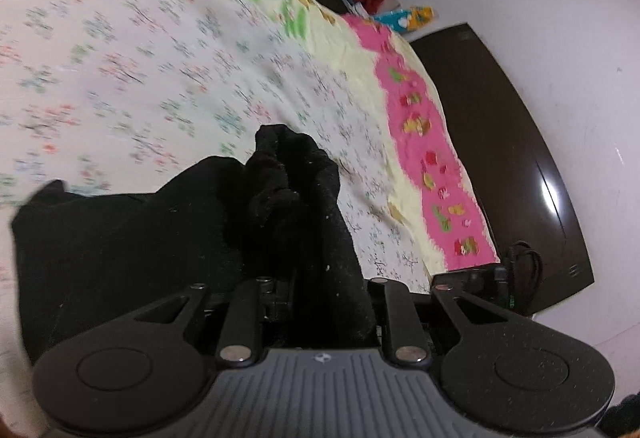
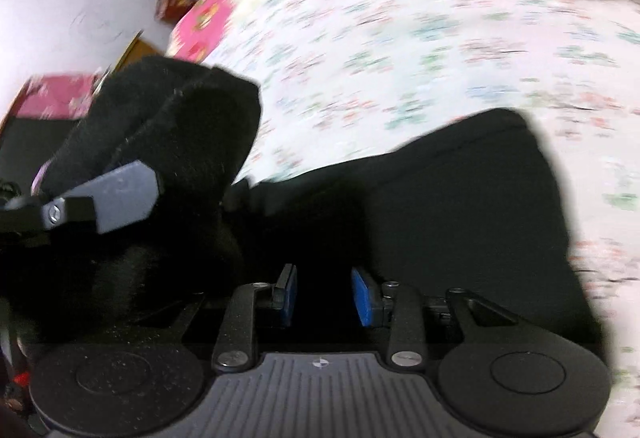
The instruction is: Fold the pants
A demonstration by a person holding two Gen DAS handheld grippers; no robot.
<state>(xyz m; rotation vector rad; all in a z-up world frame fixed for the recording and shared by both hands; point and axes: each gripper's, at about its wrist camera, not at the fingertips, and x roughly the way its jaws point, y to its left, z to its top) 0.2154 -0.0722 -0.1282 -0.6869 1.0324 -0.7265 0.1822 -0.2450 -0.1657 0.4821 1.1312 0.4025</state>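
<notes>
Two grippers hold the black pants [image 1: 132, 238] over a flowered sheet [image 1: 120, 38]. The left gripper [image 1: 320, 302] is clamped on a bunched fold that rises straight ahead of its fingers. The right gripper [image 2: 325, 296] has its blue pads [image 2: 363, 298] closed onto dark cloth between them; more cloth spreads ahead and to its right. The left gripper's finger [image 2: 120, 194] shows to its left, pinching a raised fold.
</notes>
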